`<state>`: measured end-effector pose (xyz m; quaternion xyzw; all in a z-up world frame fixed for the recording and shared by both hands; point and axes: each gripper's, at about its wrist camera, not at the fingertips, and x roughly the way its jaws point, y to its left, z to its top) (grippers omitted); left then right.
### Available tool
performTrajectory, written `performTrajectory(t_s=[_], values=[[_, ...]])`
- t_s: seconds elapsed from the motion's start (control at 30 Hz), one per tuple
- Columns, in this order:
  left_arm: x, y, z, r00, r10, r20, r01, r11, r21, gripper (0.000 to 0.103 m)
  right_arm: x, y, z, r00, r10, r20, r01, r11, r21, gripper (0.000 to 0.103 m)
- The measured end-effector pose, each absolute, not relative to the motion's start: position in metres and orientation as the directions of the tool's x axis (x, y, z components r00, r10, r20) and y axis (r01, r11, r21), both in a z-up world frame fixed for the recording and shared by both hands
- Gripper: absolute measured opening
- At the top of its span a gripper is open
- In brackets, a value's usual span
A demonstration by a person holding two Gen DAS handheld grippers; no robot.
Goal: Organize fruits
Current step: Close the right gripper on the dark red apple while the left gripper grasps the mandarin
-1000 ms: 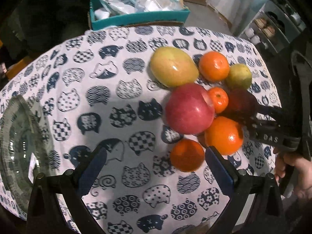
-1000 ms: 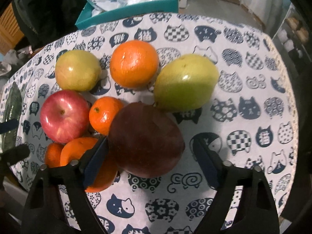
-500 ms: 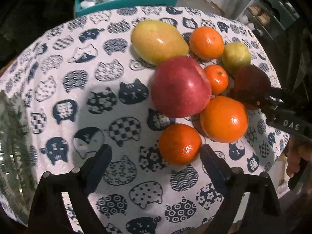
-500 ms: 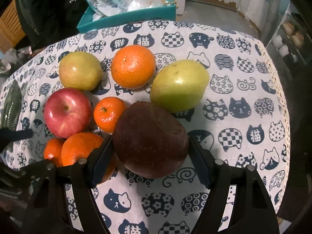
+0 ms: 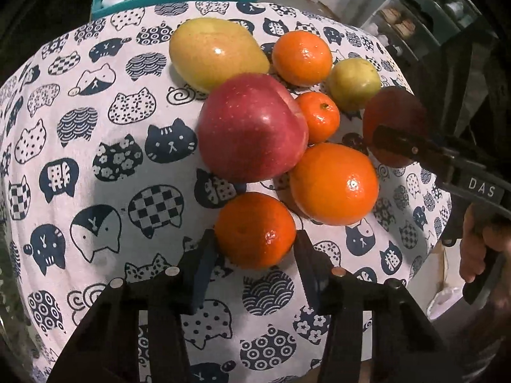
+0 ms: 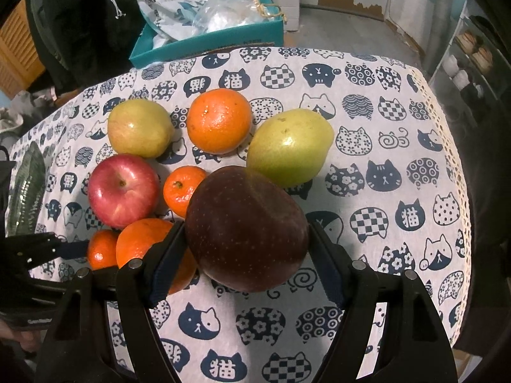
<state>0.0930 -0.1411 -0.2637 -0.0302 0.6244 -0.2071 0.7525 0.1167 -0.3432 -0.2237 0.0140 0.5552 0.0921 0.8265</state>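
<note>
Several fruits lie clustered on a cat-print tablecloth (image 5: 95,146). My left gripper (image 5: 254,249) is shut on a small orange mandarin (image 5: 255,229) at the near edge of the cluster. My right gripper (image 6: 246,255) is shut on a dark red apple (image 6: 246,226), also seen from the left wrist view (image 5: 396,118). A bright red apple (image 5: 252,127), a large orange (image 5: 333,183), a smaller mandarin (image 5: 317,116), another orange (image 5: 301,57), a yellow-green mango (image 5: 217,52) and a green pear (image 5: 354,84) lie around them.
A glass dish (image 6: 25,188) sits at the table's left edge. A teal box (image 6: 207,41) with plastic bags stands behind the table. The table edge with lace trim (image 6: 453,166) runs along the right. Shelves (image 6: 472,60) stand at the far right.
My left gripper moved forward and closed on the near mandarin. My right gripper closed its fingers onto the dark red apple.
</note>
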Motion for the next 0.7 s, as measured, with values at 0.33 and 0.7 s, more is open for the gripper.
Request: performTrajectory(t_s=[0.33,0.7], values=[[0.088,-0.136,-0.244,0.227,-0.28,-0.933,0.298,0.932,-0.207,0.049,0.111,-0.341,-0.207,0.412,0.17,-0.895,-0.147,0.982,0.118,0.075],[0.081,-0.116,-0.198,0.337,-0.294,-0.894,0.266,0.941,-0.209,0.049,0.102,-0.329,-0.173,0.496,0.174,-0.851,-0.172,0.98,0.101,0.075]])
